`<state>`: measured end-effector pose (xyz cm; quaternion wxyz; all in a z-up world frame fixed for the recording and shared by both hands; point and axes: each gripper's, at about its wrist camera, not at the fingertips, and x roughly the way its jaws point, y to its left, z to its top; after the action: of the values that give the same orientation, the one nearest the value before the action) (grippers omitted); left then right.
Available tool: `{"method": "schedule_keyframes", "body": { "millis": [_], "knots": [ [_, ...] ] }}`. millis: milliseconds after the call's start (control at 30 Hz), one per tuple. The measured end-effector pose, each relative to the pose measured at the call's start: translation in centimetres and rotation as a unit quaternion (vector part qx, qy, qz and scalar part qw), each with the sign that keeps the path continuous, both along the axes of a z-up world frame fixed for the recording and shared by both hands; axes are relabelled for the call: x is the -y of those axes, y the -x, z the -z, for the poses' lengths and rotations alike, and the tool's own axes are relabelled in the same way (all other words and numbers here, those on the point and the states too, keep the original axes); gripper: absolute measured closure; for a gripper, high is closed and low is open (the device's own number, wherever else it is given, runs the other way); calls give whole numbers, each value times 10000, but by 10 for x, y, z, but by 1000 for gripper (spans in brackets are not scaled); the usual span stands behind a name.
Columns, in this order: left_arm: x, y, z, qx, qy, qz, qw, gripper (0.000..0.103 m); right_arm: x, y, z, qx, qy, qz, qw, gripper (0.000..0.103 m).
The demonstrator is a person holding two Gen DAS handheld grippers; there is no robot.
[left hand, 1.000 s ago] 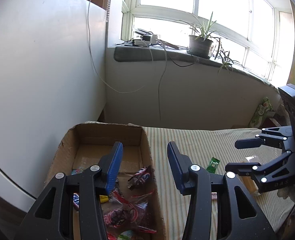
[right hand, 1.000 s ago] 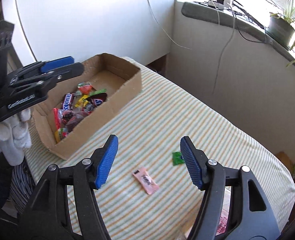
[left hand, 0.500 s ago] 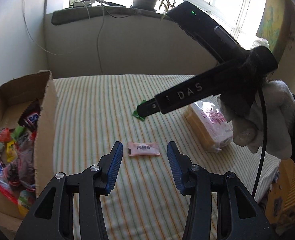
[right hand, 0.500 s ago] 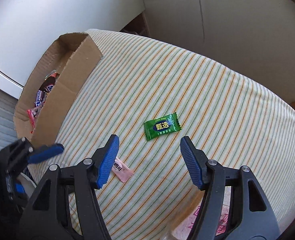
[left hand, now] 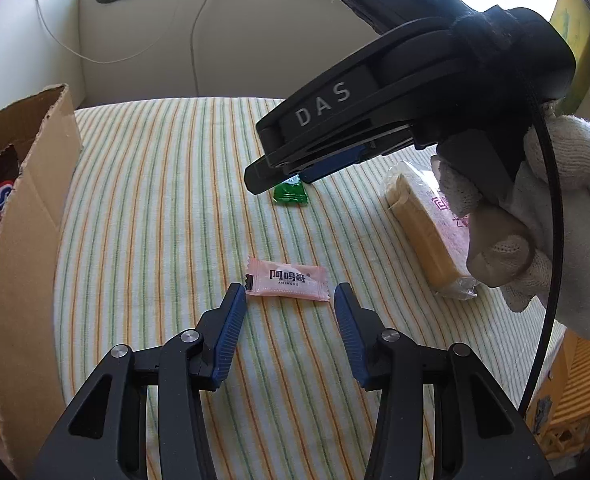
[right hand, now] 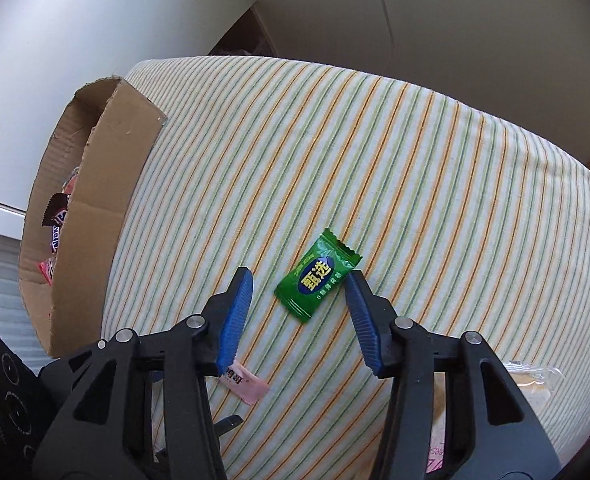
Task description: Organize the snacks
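1. A second ago our left gripper (left hand: 287,308) hung over the cardboard box (left hand: 35,216); now it frames the pink candy (left hand: 287,279), jaws apart.
2. Our right gripper (right hand: 299,300) has come down around the green candy (right hand: 317,276), jaws apart too.
3. Both candies lie on the striped cloth (right hand: 415,160), so we judge that two grasps are next.

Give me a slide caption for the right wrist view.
Open right gripper straddling a green candy on the striped cloth.
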<state>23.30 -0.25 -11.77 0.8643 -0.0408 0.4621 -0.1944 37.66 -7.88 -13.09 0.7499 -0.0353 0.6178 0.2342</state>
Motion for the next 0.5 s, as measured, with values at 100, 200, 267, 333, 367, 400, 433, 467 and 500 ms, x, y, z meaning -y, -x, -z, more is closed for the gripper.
{"method": "schedule_keyframes", "body": {
  "millis": [100,200,267,333,367,400,433,467,500],
  "knots": [
    [6,1,2,55,-135,29,9999,58,-5,-4,-1,147,157,-105,9997,60],
    [14,2,2,95,-204,91,9997,58,-10,-4,0,269,327,-226,9988,69],
    [19,0,3,131,-301,93,9994,58,-12,-2,1,377,493,-348,9975,79],
    [27,-1,3,172,-415,123,9989,58,-12,0,-1,416,555,-430,9967,79],
    [31,-2,3,192,-486,157,9985,58,-11,0,-1,434,589,-442,9963,79],
    [35,-4,3,208,-533,215,9981,58,-10,1,-1,458,635,-456,9959,79],
    [42,-2,2,240,-593,264,9976,58,-10,1,-2,483,672,-465,9955,80],
    [46,-2,3,288,-680,311,9968,58,-9,1,-2,493,680,-453,9954,81],
    [50,-1,4,346,-779,349,9958,58,-11,1,-1,492,671,-451,9955,81]
  ]
}}
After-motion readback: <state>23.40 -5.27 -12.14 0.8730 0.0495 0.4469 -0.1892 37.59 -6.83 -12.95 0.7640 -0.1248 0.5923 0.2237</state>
